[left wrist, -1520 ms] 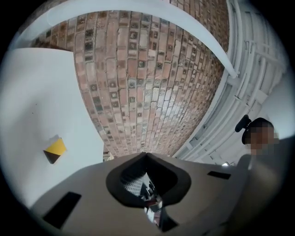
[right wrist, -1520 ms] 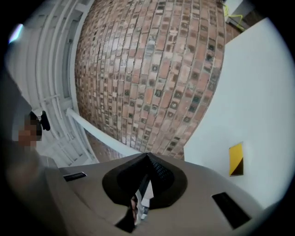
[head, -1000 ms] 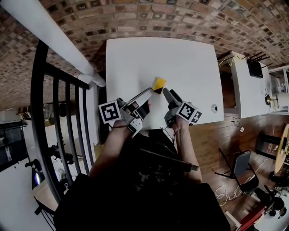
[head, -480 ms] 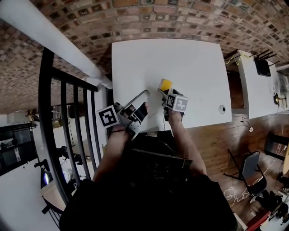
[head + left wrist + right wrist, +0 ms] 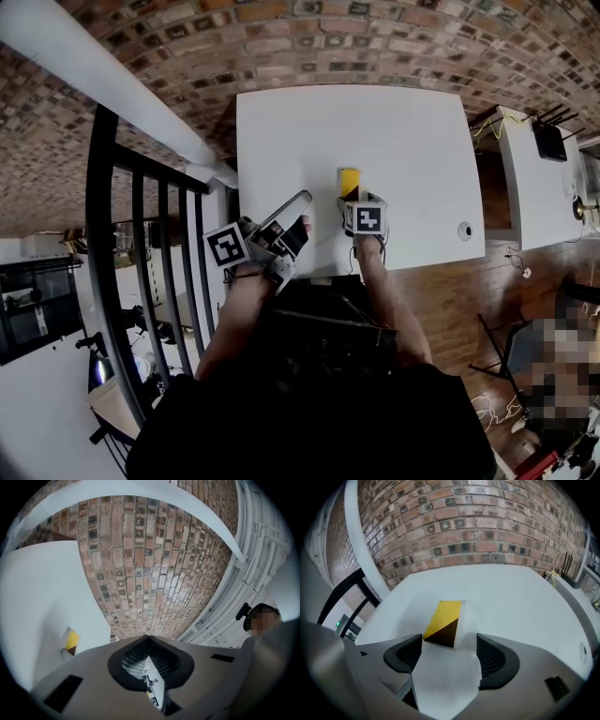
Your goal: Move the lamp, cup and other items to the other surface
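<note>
Right tongs [image 5: 450, 641] hang open over the near edge of the white rectangular table [image 5: 375, 122], tilted down at its top. Their jaws have just been opening and now stand wide, with only bare table top between the black ribbed pads [image 5: 492, 660].

The small yellow-and-black box [image 5: 445, 623] lies flat on the table just past the jaw tips, about midway along the table's near side. It is not between the pads. In the head view the box [image 5: 349, 178] shows just beyond my right tongs [image 5: 349, 199], with the marker cube [image 5: 366, 218] on the near side.

My left tongs [image 5: 302, 199] reach in over the table's near left corner, pointing roughly level. In the left gripper view their jaws [image 5: 149, 637] are closed, tips meeting, and they grip nothing. That view also catches the box [image 5: 71, 639] low on the table's white top.

A small round white thing [image 5: 464, 230] sits near the table's near right corner; I cannot tell what it is. A red-brown brick wall [image 5: 478, 527] rises behind the table's far edge. A black metal railing [image 5: 141, 234] and a thick white pipe [image 5: 103, 84] run to the left of the table. A second white surface [image 5: 539, 187] stands to the table's right.
</note>
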Motion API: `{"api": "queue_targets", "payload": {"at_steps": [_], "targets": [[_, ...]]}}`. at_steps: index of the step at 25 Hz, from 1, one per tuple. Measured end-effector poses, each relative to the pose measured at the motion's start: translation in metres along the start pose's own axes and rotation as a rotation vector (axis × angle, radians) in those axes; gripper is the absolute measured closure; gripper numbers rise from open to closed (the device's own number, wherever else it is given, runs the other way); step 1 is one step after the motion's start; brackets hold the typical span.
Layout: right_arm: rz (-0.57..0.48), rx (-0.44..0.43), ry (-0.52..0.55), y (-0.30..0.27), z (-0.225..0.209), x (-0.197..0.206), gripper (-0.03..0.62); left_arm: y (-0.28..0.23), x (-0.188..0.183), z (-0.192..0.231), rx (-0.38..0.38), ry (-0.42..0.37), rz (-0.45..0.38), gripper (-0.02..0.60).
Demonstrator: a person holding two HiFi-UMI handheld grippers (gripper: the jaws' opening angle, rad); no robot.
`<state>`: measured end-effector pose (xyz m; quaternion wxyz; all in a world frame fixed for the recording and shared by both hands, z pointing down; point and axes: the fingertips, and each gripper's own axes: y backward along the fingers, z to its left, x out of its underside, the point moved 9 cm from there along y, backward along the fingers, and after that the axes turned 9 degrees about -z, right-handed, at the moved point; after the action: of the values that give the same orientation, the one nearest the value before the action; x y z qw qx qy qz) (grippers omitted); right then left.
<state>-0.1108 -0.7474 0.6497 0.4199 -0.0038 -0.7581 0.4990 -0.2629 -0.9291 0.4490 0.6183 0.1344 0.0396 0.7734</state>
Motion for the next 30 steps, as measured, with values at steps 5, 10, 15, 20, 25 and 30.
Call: {"api": "queue_targets", "payload": {"at_steps": [5, 10, 15, 20, 25, 30], "targets": [[-0.105, -0.062, -0.034, 0.008, -0.005, -0.011, 0.187, -0.008, 0.009, 0.005, -0.006, 0.017, 0.025, 0.581], [-0.097, -0.069, -0.013, -0.01, -0.005, -0.011, 0.184, -0.01, 0.013, 0.001, -0.003, 0.007, 0.025, 0.581], [-0.069, -0.052, 0.024, -0.017, -0.007, -0.005, 0.284, -0.008, 0.011, -0.002, -0.005, 0.003, 0.018, 0.581], [-0.179, -0.188, -0.183, 0.013, -0.011, -0.014, 0.287, -0.01, 0.012, 0.0, 0.003, 0.006, 0.027, 0.581], [-0.382, -0.386, -0.558, 0.06, -0.018, -0.034, 0.287, -0.017, 0.017, 0.001, 0.02, 0.021, 0.059, 0.581], [-0.536, -0.515, -0.748, 0.098, -0.021, -0.048, 0.287, -0.025, 0.029, 0.001, 0.039, 0.043, 0.101, 0.581]]}}
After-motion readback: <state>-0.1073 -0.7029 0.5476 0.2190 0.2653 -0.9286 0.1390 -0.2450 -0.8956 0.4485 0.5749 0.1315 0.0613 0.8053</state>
